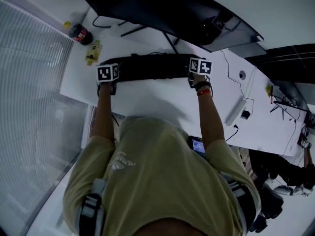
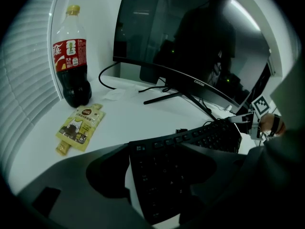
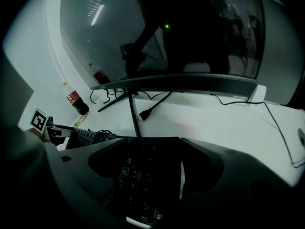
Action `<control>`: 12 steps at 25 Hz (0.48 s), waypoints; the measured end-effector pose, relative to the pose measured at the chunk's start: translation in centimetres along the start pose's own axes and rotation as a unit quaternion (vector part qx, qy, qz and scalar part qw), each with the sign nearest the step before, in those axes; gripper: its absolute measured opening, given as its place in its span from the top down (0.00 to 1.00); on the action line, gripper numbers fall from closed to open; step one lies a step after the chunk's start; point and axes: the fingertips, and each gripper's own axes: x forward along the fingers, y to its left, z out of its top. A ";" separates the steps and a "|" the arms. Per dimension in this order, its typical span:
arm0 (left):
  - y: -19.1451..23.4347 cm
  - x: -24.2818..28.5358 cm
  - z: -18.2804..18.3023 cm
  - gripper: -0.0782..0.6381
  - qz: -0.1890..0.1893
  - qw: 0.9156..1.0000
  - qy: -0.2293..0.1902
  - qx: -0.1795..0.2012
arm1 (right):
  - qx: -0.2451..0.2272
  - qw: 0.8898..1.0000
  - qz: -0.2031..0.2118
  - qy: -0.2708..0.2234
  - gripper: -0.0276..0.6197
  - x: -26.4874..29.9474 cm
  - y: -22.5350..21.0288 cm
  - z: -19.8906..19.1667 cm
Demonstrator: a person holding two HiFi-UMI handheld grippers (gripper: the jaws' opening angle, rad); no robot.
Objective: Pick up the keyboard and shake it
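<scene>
The black keyboard [image 1: 147, 67] lies on the white desk [image 1: 147, 100] in front of the monitor. My left gripper [image 1: 109, 72] straddles its left end. In the left gripper view the keyboard [image 2: 190, 147] runs between the jaws of the left gripper [image 2: 156, 150], and a strip of white desk shows beside the left jaw, so it is open. My right gripper [image 1: 199, 69] straddles the right end. There the number pad of the keyboard [image 3: 136, 175] sits between the jaws of the right gripper [image 3: 148, 147], with a thin white sliver beside the right jaw, so it is open too.
A curved monitor [image 1: 162, 9] stands on its stand behind the keyboard. A cola bottle [image 2: 71, 66] and a yellow pouch [image 2: 80, 125] sit at the desk's far left by the blinds. Cables [image 3: 152, 106] trail behind, and a white power strip [image 1: 236, 111] lies to the right.
</scene>
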 end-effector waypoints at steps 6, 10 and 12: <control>-0.3 -1.0 0.3 0.46 0.009 1.000 -0.014 0.007 | -0.002 1.000 -0.003 -0.010 0.40 -1.4 0.3 0.0; -0.6 -1.8 0.5 0.48 0.013 1.000 -0.026 0.011 | -0.002 1.000 -0.004 -0.018 0.40 -2.3 0.6 -0.2; -0.7 -2.2 0.4 0.48 0.019 0.999 -0.029 0.014 | -0.004 1.000 -0.005 -0.025 0.40 -2.8 0.7 -0.3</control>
